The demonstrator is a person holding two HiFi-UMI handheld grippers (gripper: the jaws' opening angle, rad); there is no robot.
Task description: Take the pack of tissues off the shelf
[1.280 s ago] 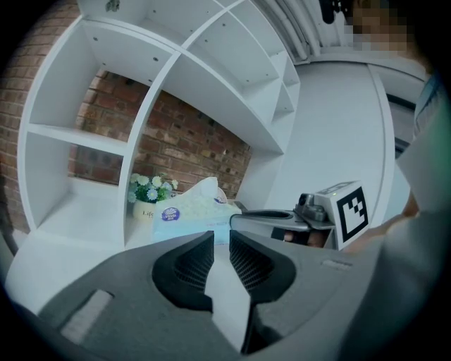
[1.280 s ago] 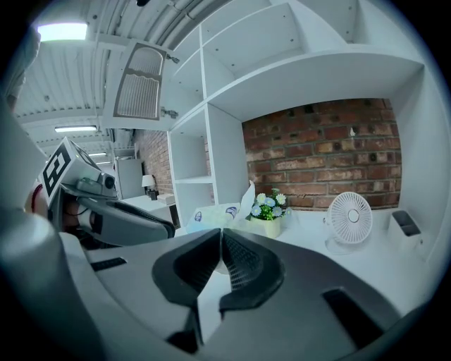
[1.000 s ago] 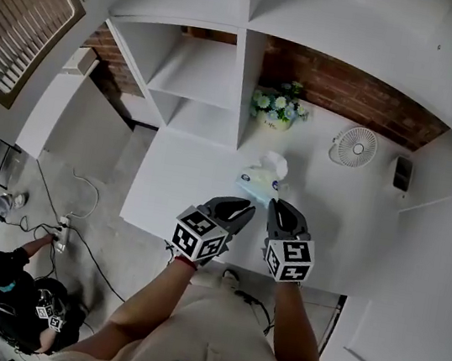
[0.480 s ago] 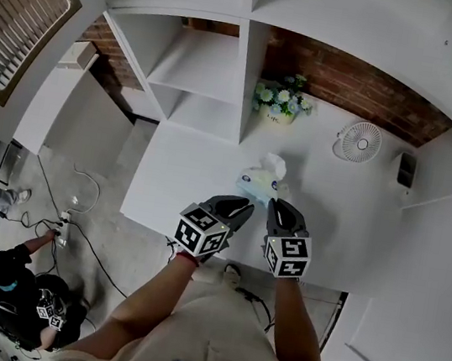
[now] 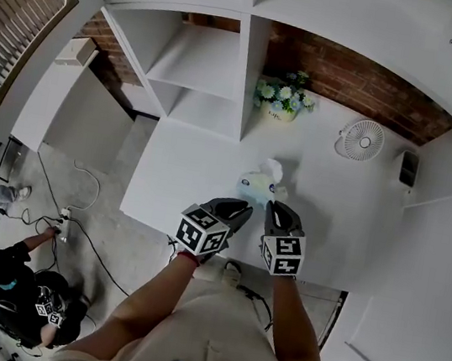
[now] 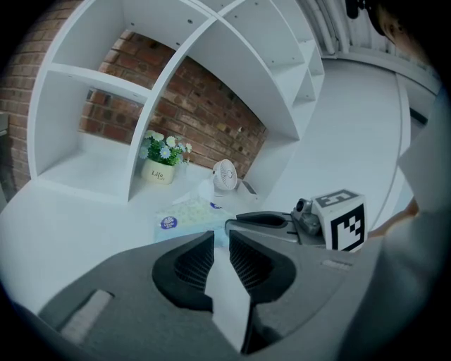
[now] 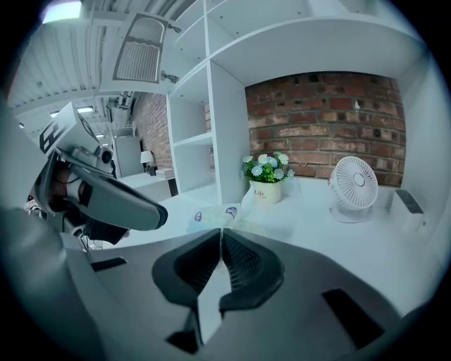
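Little has moved over the last second: both tools have crept a touch closer to the pack of tissues, the right one edging slightly inward, while the pack lies where it did.

It rests flat on the broad white shelf, just ahead of the two tool tips and nearer the right tool. It sits well in front of the flower pot and well apart from the small fan, which stand against the brick wall.

The right tool's jaws are closed tip to tip with nothing between them. The left tool shows a narrow slit between its ribbed pads, also empty.

The pack looks like a soft plastic-wrapped block, pale green with round blue labels, and one loose tissue stands up from its top. It will probably be light and squashy, with a film that is likely smooth and a little slippery. A firm pinch should dent it without harming it.

The best hold is likely across the short width of the body, pads on the two long sides near the middle. The upstanding tissue would likely just pull free if pinched. Either tool must open well wider than the pack first. The shelf is smooth, painted and matt, so the pack may slide if it is nudged.
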